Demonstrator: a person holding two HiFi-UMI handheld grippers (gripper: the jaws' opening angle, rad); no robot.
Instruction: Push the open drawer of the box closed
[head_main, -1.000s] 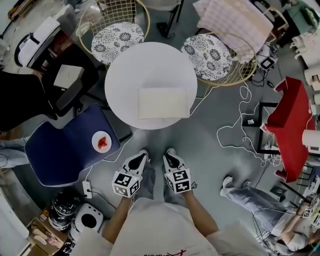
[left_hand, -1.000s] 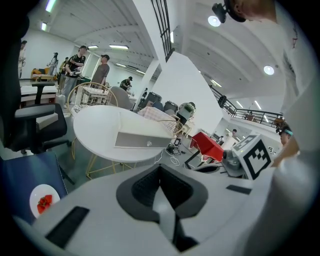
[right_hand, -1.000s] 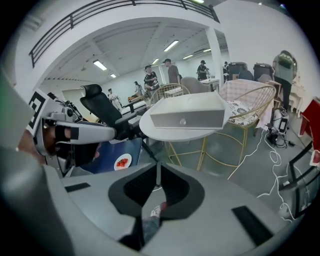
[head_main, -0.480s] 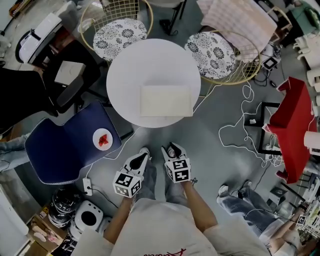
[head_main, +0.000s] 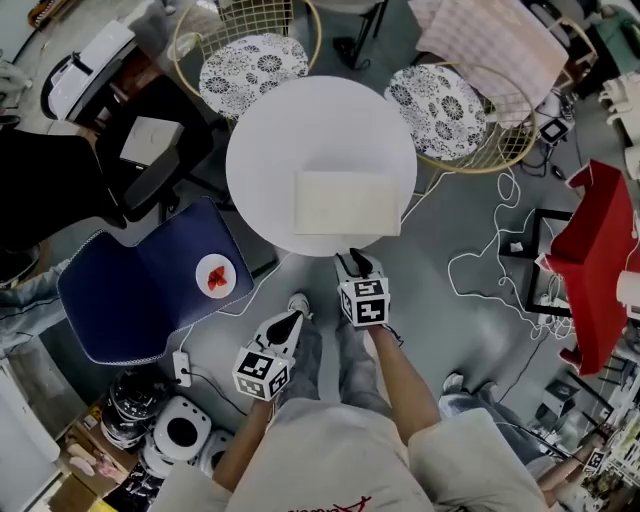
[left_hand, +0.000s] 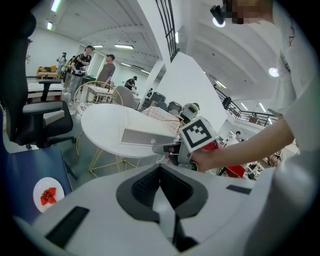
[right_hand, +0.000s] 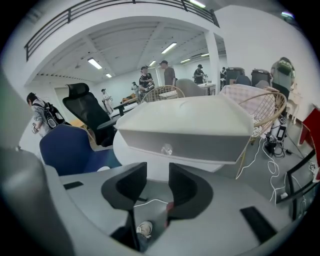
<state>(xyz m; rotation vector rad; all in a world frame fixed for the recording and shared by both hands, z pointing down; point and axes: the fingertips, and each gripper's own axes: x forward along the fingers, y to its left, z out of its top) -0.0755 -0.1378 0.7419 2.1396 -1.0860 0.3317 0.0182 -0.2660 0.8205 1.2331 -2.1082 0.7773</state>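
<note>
At drawer front (right_hand: 190, 141): right hand-held gripper (right_hand: 157, 187), jaws apart, just narrowing, empty; your off-centre push may slide the box (head_main: 347, 203).

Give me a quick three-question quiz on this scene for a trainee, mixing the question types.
1. True or false: the right hand-held gripper is clamped on the drawer knob.
2. The box stands on: A) a wooden bench, B) the round white table, C) a metal cart?
3. Fill in: the left hand-held gripper's jaws are ____.
Key: 1 false: its jaws have just been opening and stand apart short of the knob, nothing between them. 2 B. 3 shut.
</note>
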